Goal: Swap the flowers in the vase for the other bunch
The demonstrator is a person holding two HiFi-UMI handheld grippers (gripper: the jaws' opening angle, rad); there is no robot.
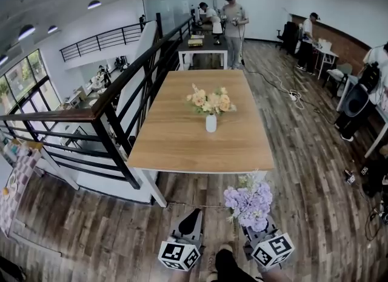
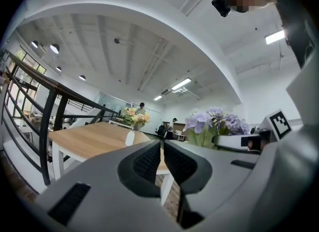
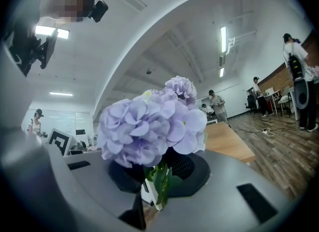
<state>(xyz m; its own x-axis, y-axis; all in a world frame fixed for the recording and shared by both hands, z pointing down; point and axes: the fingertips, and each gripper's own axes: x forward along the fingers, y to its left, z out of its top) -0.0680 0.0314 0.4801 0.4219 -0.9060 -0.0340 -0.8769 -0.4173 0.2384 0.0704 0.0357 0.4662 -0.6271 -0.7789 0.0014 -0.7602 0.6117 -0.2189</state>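
Two claws sit at the near edge of the scene, both held level.

Left claw [image 1: 193, 215]: pads pressed together, nothing between them. Probably kept free to pull the old flowers out.

Right claw [image 3: 160, 175]: pinching the green stems of the lilac bunch [image 1: 250, 202] low down, with the blooms upright above the jaws. Judged reason: a grip on the stems spares the petals and keeps the stem ends pointing down for the vase neck.

Bunch appearance: several rounded pale-purple heads, a little white-green at the top, leaves beneath. Whether they are real or artificial I cannot tell. The bunch is off the bench, over the wood floor [image 1: 315, 153], just short of the near bench edge, at about 5 o'clock from the vase.

Bench [image 1: 176, 141]: light wood top, white legs. The white vase [image 1: 211, 123] stands upright near its middle, at 12 o'clock from the person, and holds the cream-and-peach bunch [image 1: 210, 100].

Judgement: approach stage, swap not yet begun. The old flowers are in the vase and the new ones are in the claw.

Black railing [image 1: 109, 114] at 10 o'clock. Several people [image 1: 234, 26] stand at far desks, 12 to 2 o'clock.
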